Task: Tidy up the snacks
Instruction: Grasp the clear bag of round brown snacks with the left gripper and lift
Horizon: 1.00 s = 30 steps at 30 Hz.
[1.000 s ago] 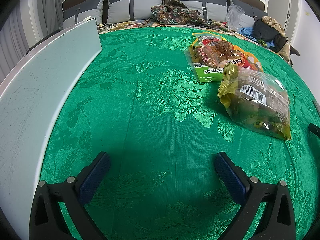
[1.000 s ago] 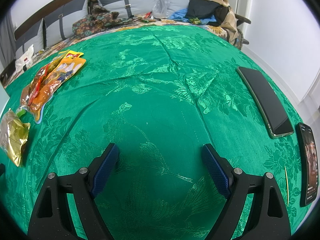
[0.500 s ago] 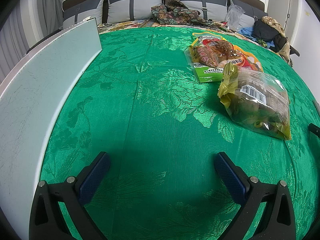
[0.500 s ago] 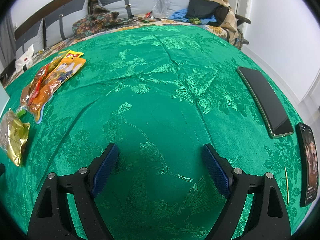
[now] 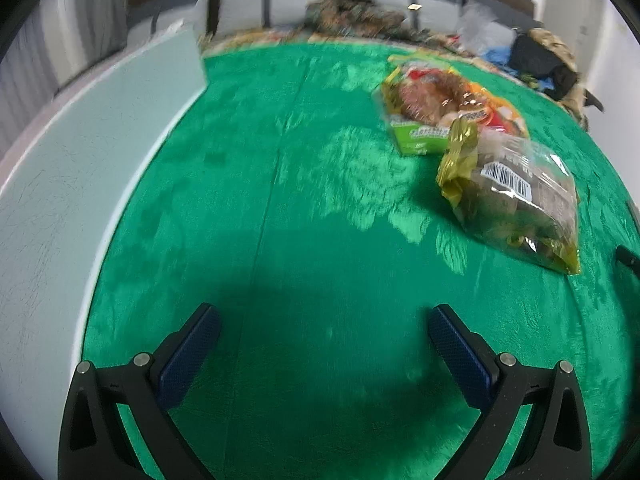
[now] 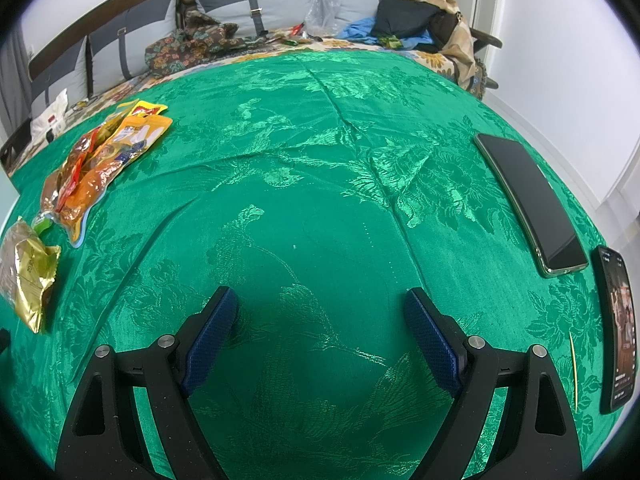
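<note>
A clear snack bag with a gold end and a barcode [image 5: 516, 200] lies on the green tablecloth [image 5: 304, 200], right of centre in the left wrist view. Behind it lies a pile of orange and green snack packs [image 5: 436, 108]. My left gripper [image 5: 320, 344] is open and empty, low over the cloth, well short of the bags. In the right wrist view the gold bag [image 6: 24, 272] and the orange packs [image 6: 96, 160] sit at the far left. My right gripper [image 6: 320, 320] is open and empty over bare cloth.
A pale grey board [image 5: 76, 184] runs along the left side of the table. Two phones [image 6: 528, 200] [image 6: 618, 324] and a thin stick [image 6: 573, 364] lie at the right edge. A sofa with cushions and clothes [image 6: 256, 20] stands behind.
The left wrist view has blurred and shifted: my left gripper has started moving, with the scene sliding slightly down. The right gripper has not moved.
</note>
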### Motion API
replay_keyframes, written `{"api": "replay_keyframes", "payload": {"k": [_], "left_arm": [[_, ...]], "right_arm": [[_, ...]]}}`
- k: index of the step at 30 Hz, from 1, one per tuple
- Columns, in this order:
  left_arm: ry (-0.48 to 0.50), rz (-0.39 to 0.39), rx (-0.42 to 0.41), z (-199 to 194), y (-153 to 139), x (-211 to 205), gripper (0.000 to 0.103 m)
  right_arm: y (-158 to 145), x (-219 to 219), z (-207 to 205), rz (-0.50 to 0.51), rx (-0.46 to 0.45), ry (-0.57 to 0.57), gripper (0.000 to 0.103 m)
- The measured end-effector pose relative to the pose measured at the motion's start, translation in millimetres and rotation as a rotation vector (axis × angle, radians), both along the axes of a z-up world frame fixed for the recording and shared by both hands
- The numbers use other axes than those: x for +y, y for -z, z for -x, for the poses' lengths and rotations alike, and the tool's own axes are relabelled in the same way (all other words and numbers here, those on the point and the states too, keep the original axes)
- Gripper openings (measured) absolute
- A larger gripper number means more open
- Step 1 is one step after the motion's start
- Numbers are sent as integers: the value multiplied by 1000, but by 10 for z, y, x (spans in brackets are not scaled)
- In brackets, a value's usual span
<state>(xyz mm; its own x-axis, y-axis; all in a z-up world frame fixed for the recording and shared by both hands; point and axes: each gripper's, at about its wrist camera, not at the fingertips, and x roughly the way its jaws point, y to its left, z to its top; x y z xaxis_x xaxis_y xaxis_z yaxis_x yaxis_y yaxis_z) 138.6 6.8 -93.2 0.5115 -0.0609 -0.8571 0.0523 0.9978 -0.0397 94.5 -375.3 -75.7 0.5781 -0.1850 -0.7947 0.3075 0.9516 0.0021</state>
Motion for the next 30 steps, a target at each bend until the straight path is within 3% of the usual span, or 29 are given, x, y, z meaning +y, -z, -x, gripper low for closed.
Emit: {"api": "replay_keyframes", "payload": {"k": [3,4,6,9,12,18,20,28,30], "left_arm": [[-46,241,60,84,-120,33,103],[-66,354,83,69,-182,2,103],[-109,480,125,-49,-277,-96,103],[-190,546,167,-317,-379,-288,103],[-255,514,178,-586,-431,-505,103],[-302,301,313,-966,-140,-1008,103],[-305,316,329,-925,-34,-1035,102],[-132,283,303,-821,-71,-819,101],[-79,270,289,-812,-100,-800,90]], "right_arm": [[0,0,0,0,0,0,89],[0,1,0,0,0,0,89],[0,0,1,0,0,0,89],[0,0,1,0,0,0,89],[0,1,1,0,0,0,89],[0,1,1,0,1,1,89],[0,1,1,-1,0,1,89],[0,2,2,0,1,2,89],[1,2,3,-1,1,2,89]]}}
